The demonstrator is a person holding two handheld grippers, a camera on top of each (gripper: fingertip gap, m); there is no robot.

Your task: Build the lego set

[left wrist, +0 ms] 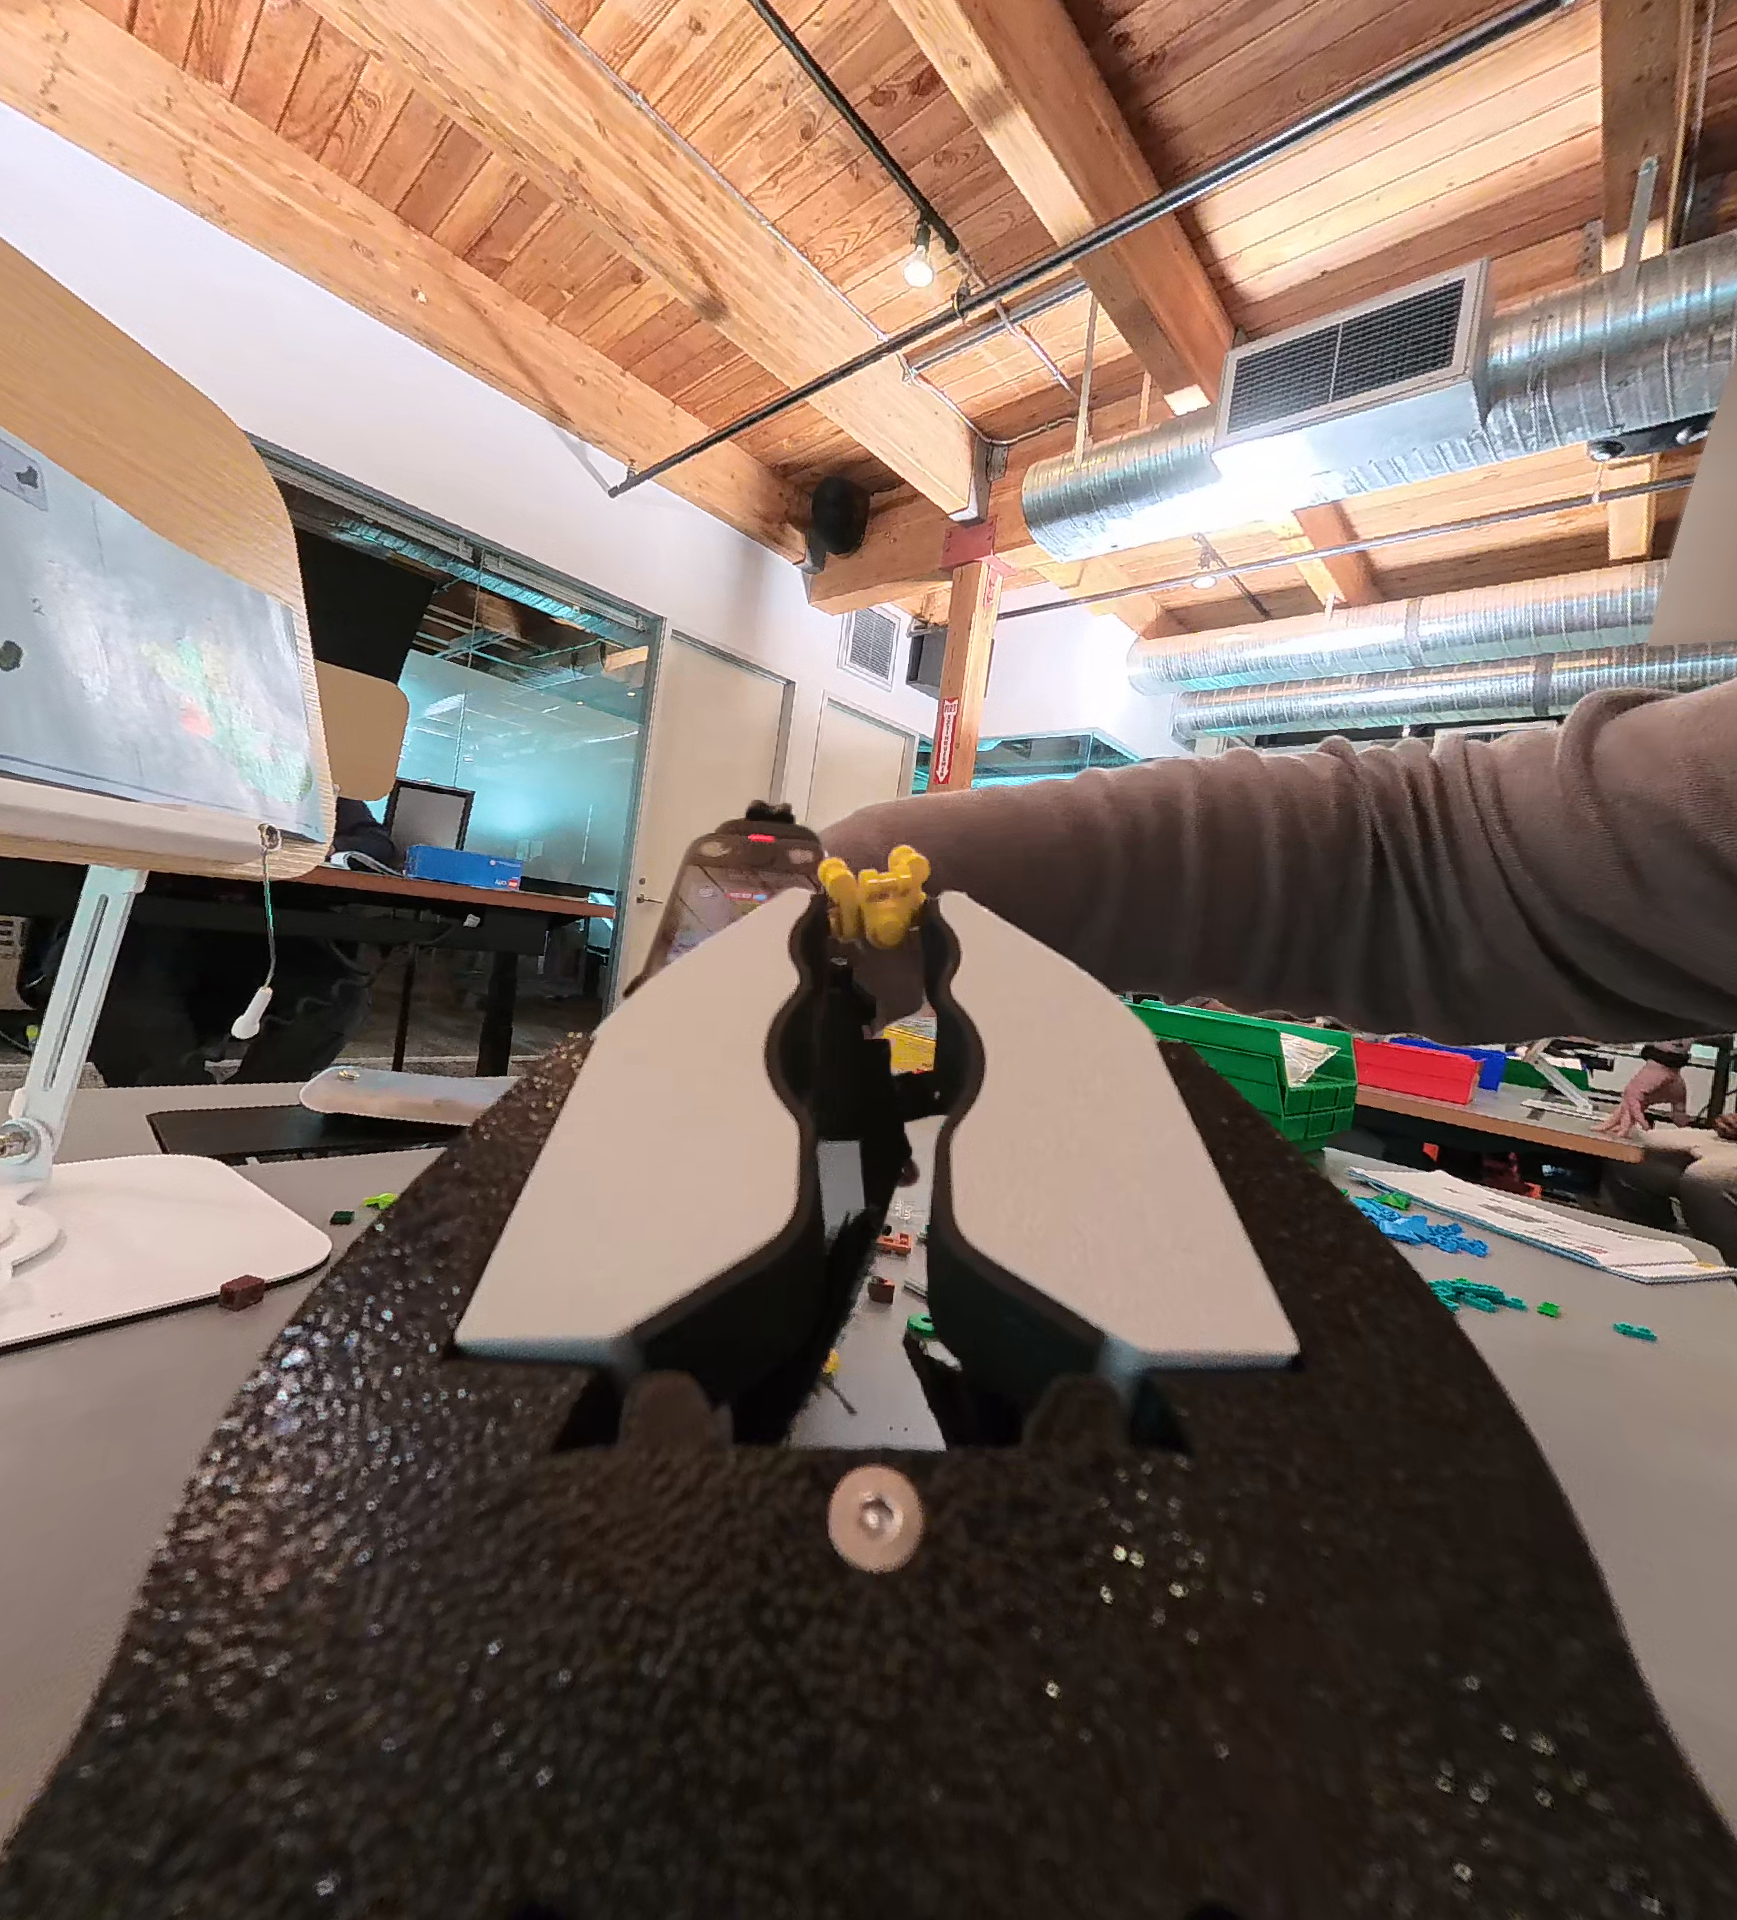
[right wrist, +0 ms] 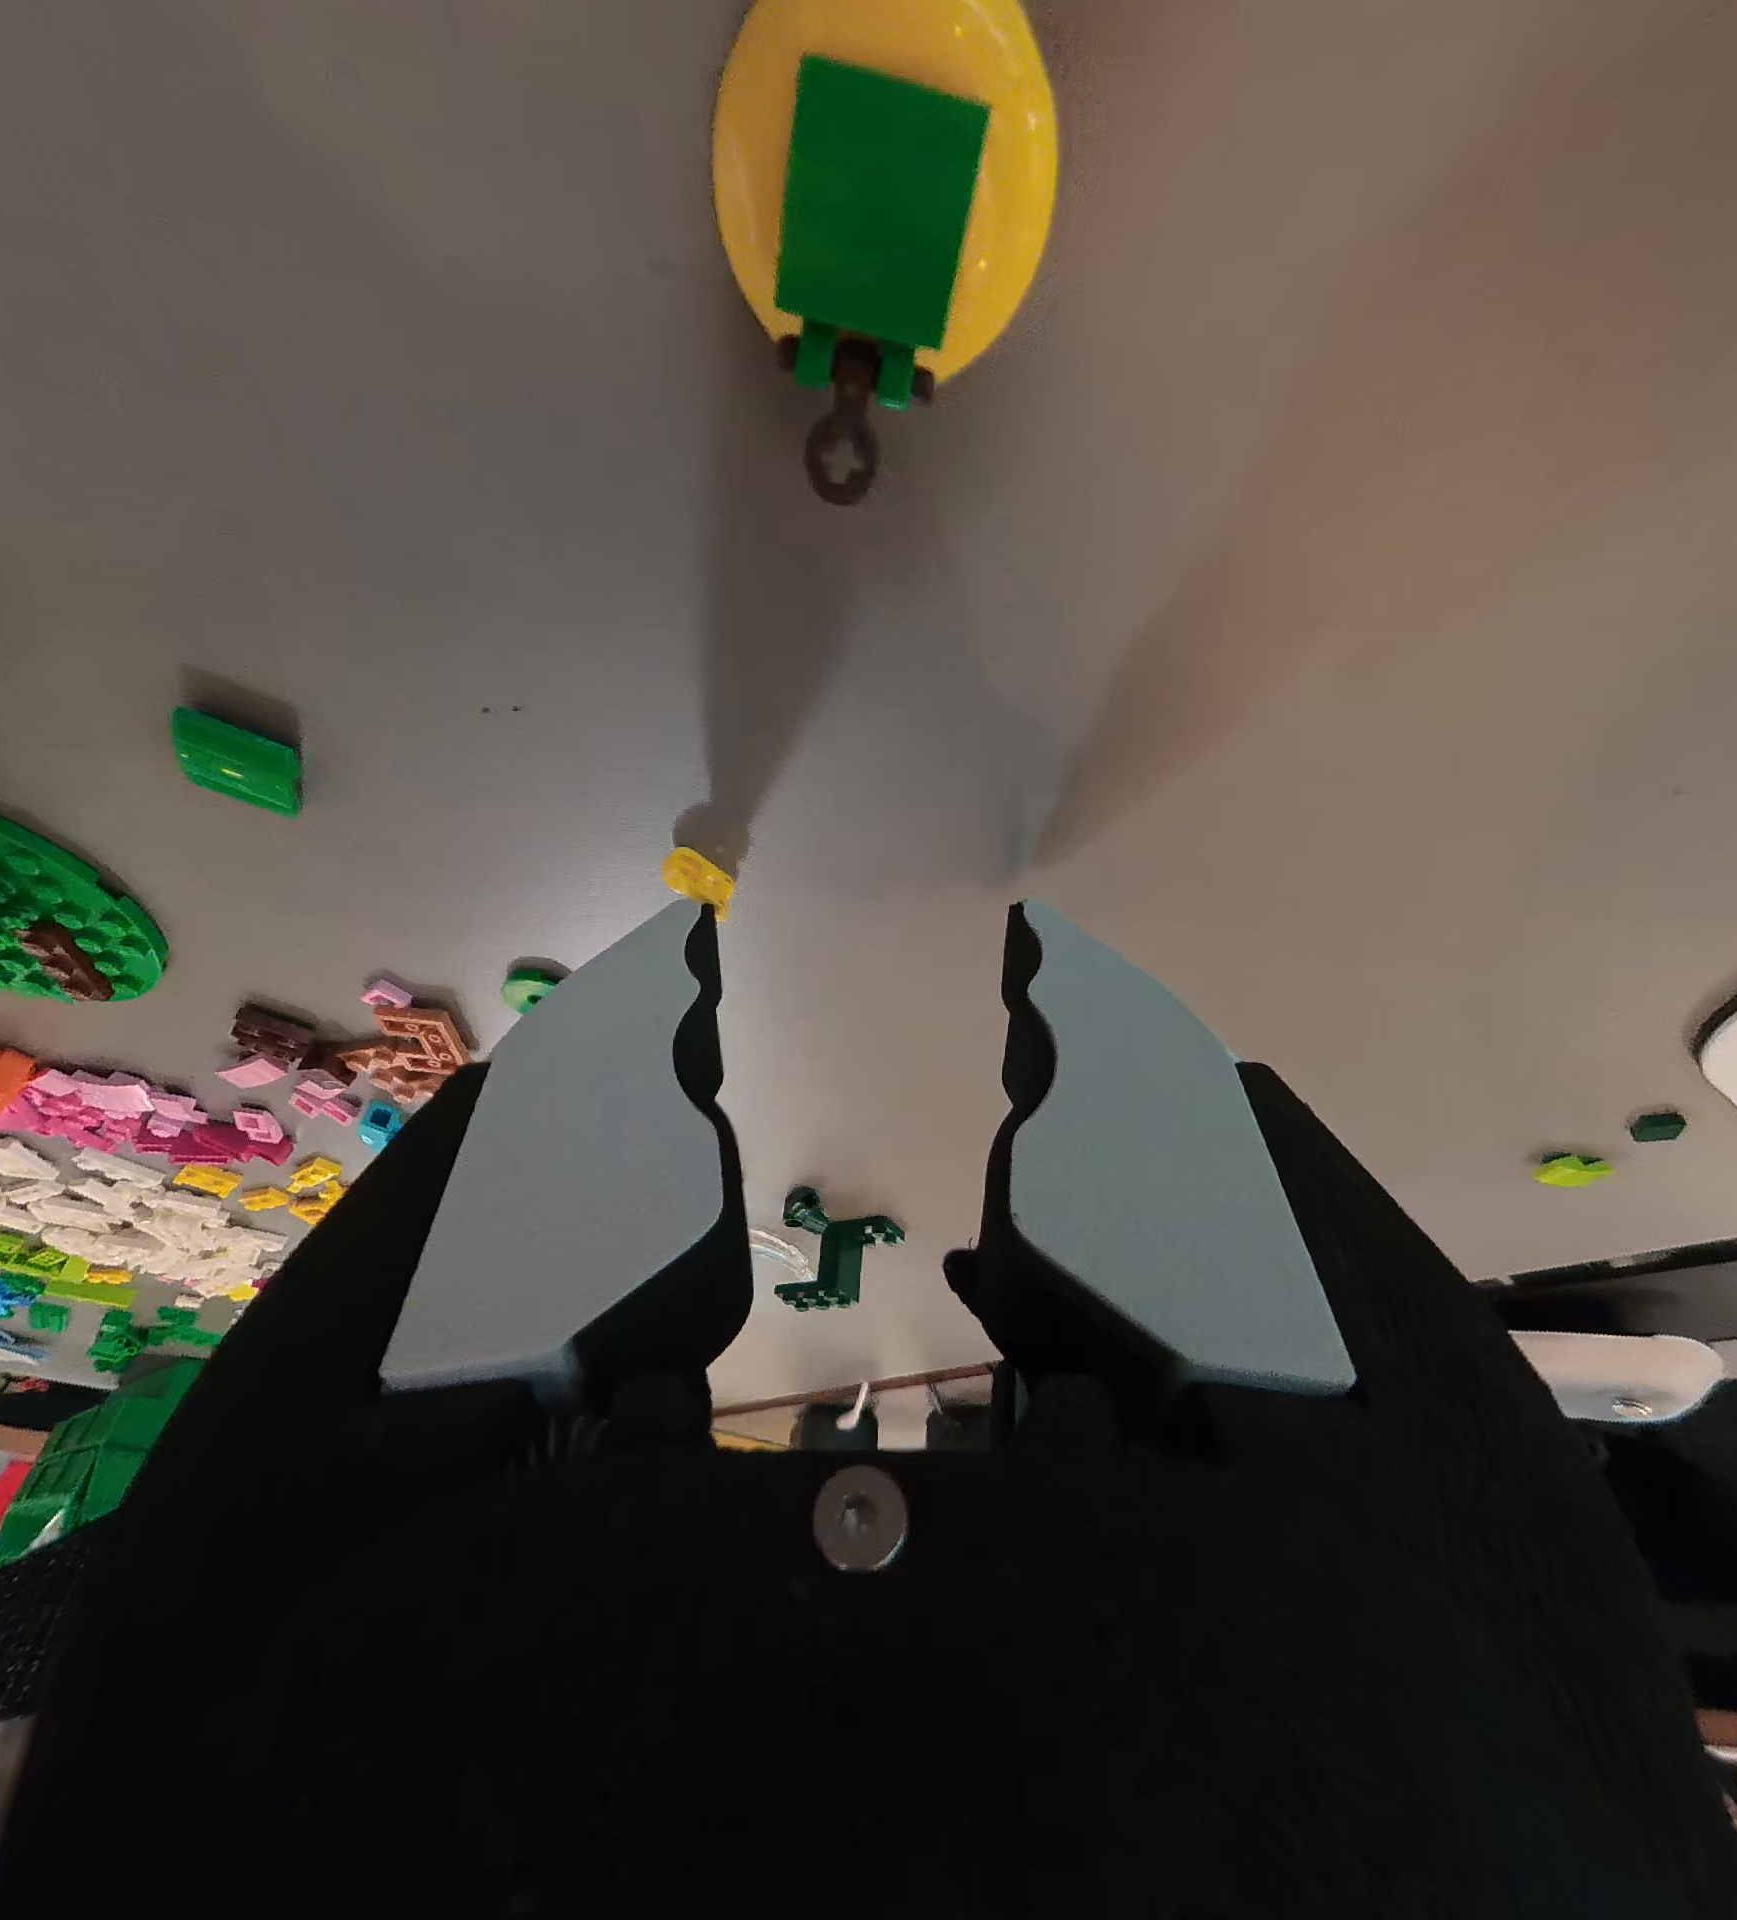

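My left gripper (left wrist: pixel 876 914) is shut on a small yellow lego assembly (left wrist: pixel 874 894) and holds it up above the grey table. My right gripper (right wrist: pixel 859 914) is open and empty, pointing down at the grey table. A small yellow lego piece (right wrist: pixel 700 876) lies on the table right at its left fingertip. Farther ahead lies a yellow oval piece (right wrist: pixel 1020 177) with a green plate (right wrist: pixel 879 203) and a dark brown connector (right wrist: pixel 840 457) on it. A round green baseplate build (right wrist: pixel 22 914) sits at the left edge.
Sorted piles of loose bricks (right wrist: pixel 95 1174) lie at the left in the right wrist view. A green brick (right wrist: pixel 235 761) and a dark green stem piece (right wrist: pixel 833 1252) lie loose. A white stand with instructions (left wrist: pixel 95 665) is at left; a sleeved arm (left wrist: pixel 1363 883) crosses ahead; green bins (left wrist: pixel 1259 1060) stand behind. The right tips stand about 10 centimetres off the yellow oval piece (right wrist: pixel 1020 177).
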